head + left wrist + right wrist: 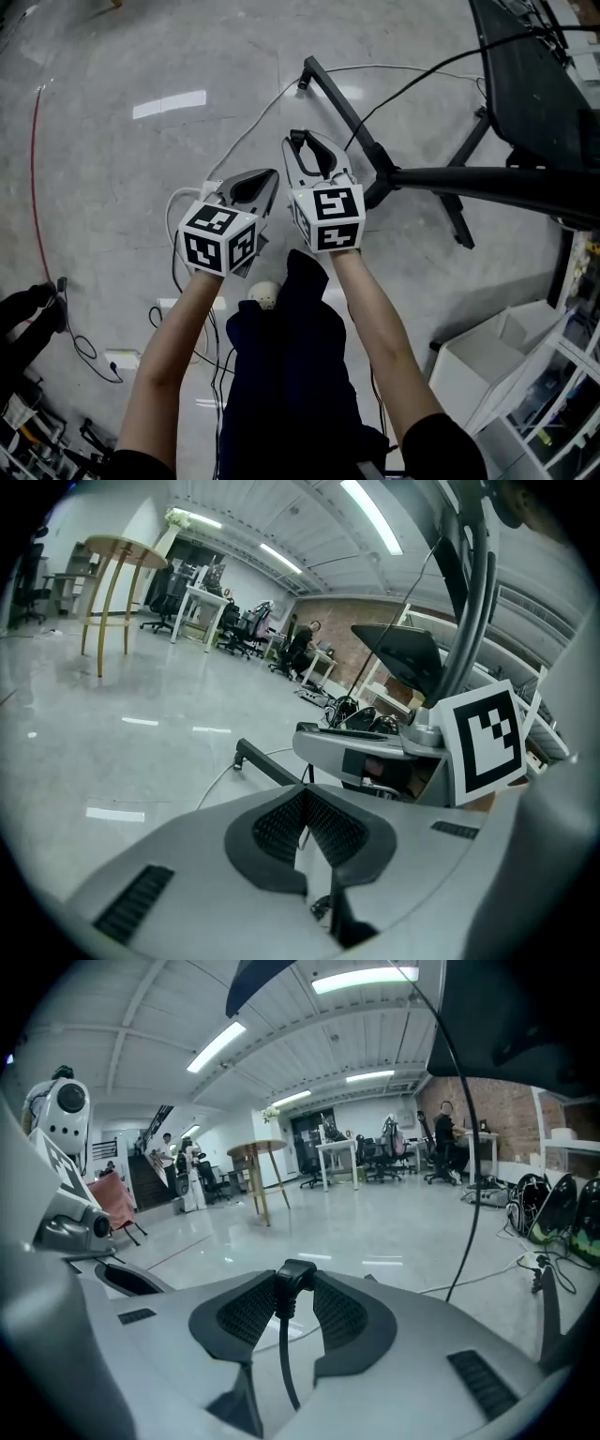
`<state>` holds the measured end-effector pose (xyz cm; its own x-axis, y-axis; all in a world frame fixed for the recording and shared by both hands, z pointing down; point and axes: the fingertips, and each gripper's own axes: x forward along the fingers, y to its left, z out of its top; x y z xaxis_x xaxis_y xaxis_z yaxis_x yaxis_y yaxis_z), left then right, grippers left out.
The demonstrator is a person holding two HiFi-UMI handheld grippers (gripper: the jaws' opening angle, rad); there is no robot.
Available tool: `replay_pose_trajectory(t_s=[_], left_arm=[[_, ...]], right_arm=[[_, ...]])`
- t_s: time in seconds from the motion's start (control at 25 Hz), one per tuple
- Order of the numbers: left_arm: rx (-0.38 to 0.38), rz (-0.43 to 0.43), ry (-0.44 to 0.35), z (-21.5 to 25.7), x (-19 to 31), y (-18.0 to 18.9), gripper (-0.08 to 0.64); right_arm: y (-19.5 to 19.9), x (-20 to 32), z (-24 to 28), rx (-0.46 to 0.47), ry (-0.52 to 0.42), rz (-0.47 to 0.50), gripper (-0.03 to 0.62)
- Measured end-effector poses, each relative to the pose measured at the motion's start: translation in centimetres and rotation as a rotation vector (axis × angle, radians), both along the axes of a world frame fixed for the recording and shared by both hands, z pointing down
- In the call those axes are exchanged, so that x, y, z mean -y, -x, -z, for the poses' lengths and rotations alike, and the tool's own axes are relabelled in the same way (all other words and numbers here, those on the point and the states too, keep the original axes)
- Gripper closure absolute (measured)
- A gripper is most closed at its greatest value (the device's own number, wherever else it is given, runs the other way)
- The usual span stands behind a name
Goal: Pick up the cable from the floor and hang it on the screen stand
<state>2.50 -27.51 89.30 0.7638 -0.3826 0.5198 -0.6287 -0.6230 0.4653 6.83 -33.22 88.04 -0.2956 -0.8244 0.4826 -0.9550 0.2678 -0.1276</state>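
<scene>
Black cable: its plug end sits pinched between the pads of my right gripper, whose jaws are about half closed and clamped on it, with the cord trailing down behind the pads. In the head view I hold that gripper above the glossy grey floor, just beside a leg of the black screen stand. My left gripper hovers close at its left, jaw tips together. A white cable lies on the floor below.
</scene>
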Motion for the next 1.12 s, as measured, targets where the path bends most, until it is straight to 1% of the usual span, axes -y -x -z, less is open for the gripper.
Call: replay_pose_trajectory(t_s=[0.16,0.36,0.48,0.56,0.72,1.0,1.12], left_arm=[[0.002,-0.010,0.015,3.4,-2.9,-0.3,0.560],[-0.015,0.001,0.022,8.2,-4.7,-0.4,0.560],[-0.013,-0.001,-0.016,11.6,-5.2,-0.3,0.560],[-0.010,0.003,-0.045,13.7,-5.1,-0.2,0.560],[-0.032,0.016,-0.054,17.4,-5.3,-0.4,0.560],[-0.035,-0.029,-0.077,23.3,-6.4,-1.1,0.560],[-0.027,-0.056,-0.099,25.6,-6.5,-1.3,0.560]], right_arm=[[0.0,-3.0,3.3,0.006,0.003,0.001,0.449],[-0.7,-5.1,7.7,0.065,0.020,-0.045,0.449],[-0.6,-6.2,10.8,0.098,0.025,-0.055,0.449],[-0.6,-6.8,12.9,0.102,0.020,-0.059,0.449],[-0.8,-7.7,16.4,0.089,0.019,-0.059,0.449],[-1.2,-8.6,22.2,0.092,0.008,-0.084,0.449],[-1.3,-8.7,24.5,0.095,-0.001,-0.089,0.449]])
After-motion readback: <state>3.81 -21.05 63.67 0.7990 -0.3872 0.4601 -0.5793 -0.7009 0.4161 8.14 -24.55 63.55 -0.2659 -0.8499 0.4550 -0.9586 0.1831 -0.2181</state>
